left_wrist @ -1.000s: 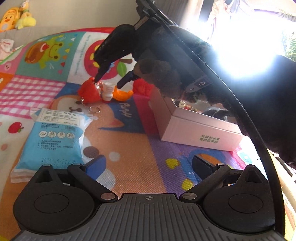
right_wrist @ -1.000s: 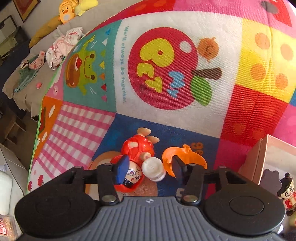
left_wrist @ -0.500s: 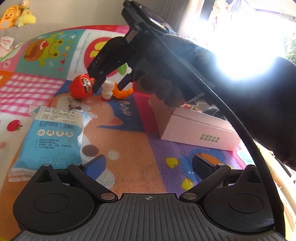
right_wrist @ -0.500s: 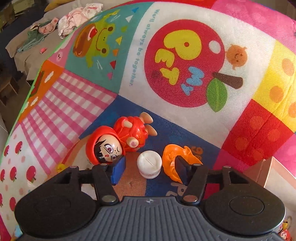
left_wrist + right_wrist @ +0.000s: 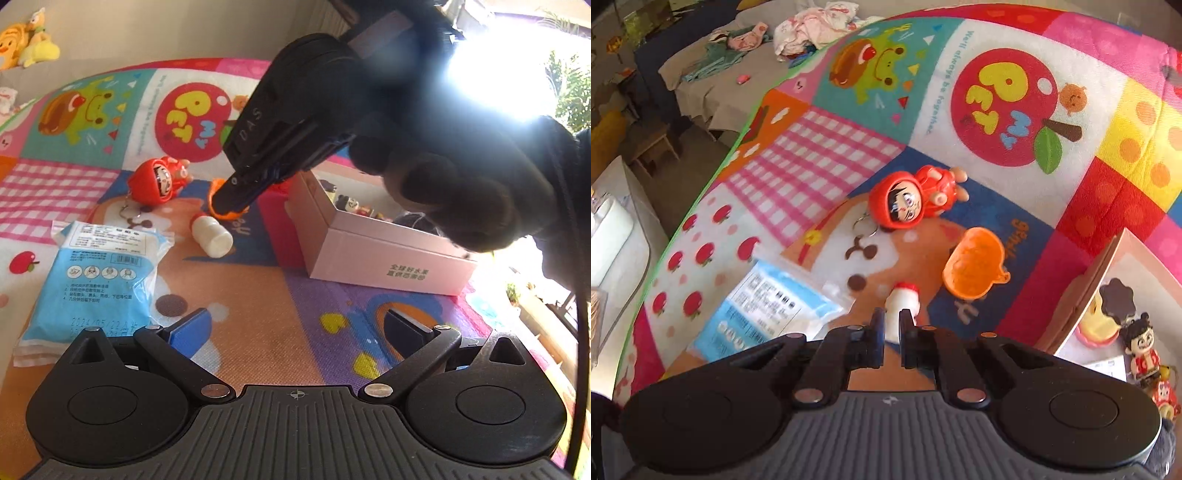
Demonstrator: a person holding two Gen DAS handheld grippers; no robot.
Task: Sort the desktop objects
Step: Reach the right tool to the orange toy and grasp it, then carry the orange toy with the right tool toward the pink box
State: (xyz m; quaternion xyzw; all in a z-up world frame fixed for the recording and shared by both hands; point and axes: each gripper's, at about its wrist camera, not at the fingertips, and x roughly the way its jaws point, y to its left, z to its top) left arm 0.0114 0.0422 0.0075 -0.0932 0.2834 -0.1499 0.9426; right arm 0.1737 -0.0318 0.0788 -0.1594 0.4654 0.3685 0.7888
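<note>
Left view: left gripper (image 5: 297, 326) parked low over the printed fabric mat (image 5: 258, 295), jaws spread wide, holding nothing; probably waiting out of the way. Right gripper (image 5: 236, 194) angled down by the open pink cardboard box (image 5: 388, 262), tip over an orange plastic piece (image 5: 213, 197), jaws just been closing, now fully shut on nothing. Small white bottle (image 5: 213, 236) lying on its side on the mat just beside that tip, not gripped. Smooth round plastic, so likely to roll or squirt out of a pinch. Glossy red doll keychain (image 5: 159, 181) and soft blue crinkly packet (image 5: 99, 273) near, untouched. Right view: closed jaws framing the red-capped bottle beyond the tips, no pad contact visible. Small figurines (image 5: 1141, 350) already in the box, presumably the sorting target.
</note>
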